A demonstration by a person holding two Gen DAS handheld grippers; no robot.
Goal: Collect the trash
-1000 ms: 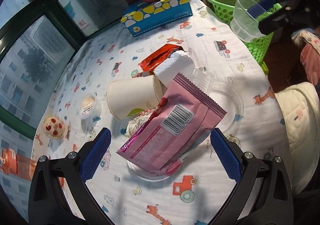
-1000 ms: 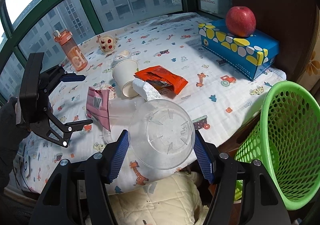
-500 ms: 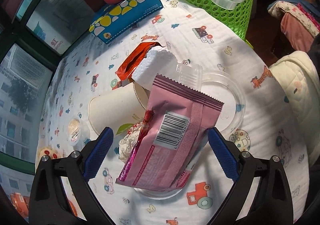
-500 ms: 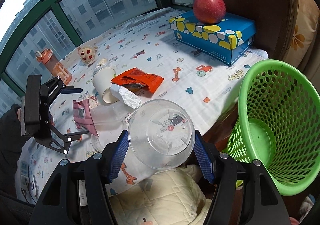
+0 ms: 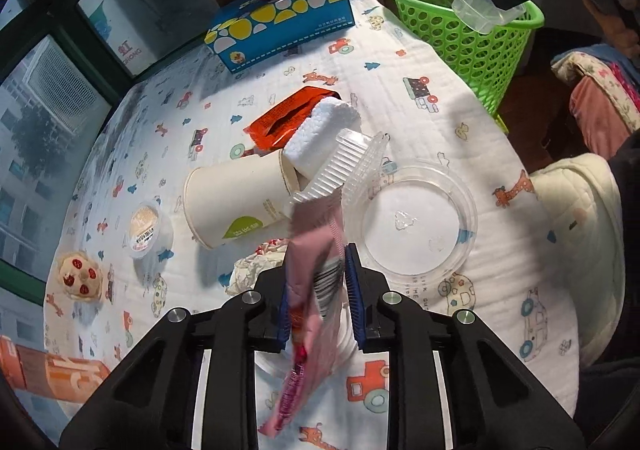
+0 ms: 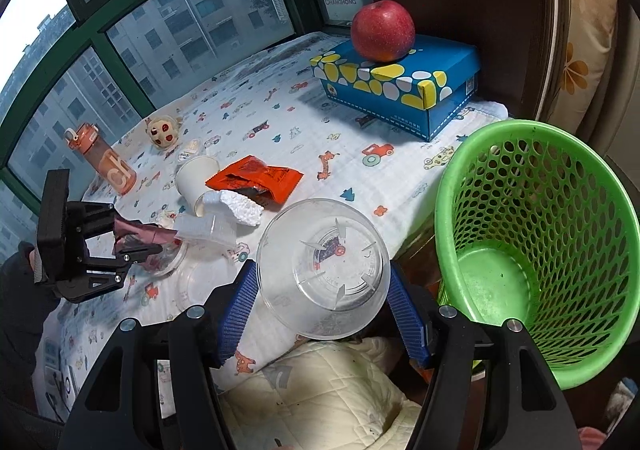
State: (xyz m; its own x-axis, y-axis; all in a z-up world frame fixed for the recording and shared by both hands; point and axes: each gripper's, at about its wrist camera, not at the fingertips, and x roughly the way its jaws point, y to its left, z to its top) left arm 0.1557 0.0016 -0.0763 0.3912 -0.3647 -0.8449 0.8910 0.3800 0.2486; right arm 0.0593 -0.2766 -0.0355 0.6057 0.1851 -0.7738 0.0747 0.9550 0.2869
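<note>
My left gripper (image 5: pixel 316 290) is shut on a pink snack wrapper (image 5: pixel 310 314), squeezing it just above the table; it also shows in the right wrist view (image 6: pixel 138 236). My right gripper (image 6: pixel 324 286) is shut on a clear plastic cup (image 6: pixel 324 270) and holds it beside the green mesh basket (image 6: pixel 536 234), left of its rim. From the left wrist view the cup (image 5: pixel 482 3) hangs over the basket (image 5: pixel 460 21). On the table lie a white paper cup (image 5: pixel 236 201), an orange wrapper (image 5: pixel 288 119), a white foam piece (image 5: pixel 324 137), a clear ribbed container (image 5: pixel 348 161) and a clear round lid (image 5: pixel 416 221).
A blue box (image 6: pixel 396 85) with a red apple (image 6: pixel 382 29) stands at the far edge. A small sealed tub (image 5: pixel 146 228), a round toy (image 5: pixel 78 276) and an orange bottle (image 6: pixel 102 157) are at the left. A cream quilted cushion (image 6: pixel 320 390) lies below the table edge.
My left gripper has closed on the pink wrapper, crumpling it. My right gripper has carried the clear cup closer to the green basket.
</note>
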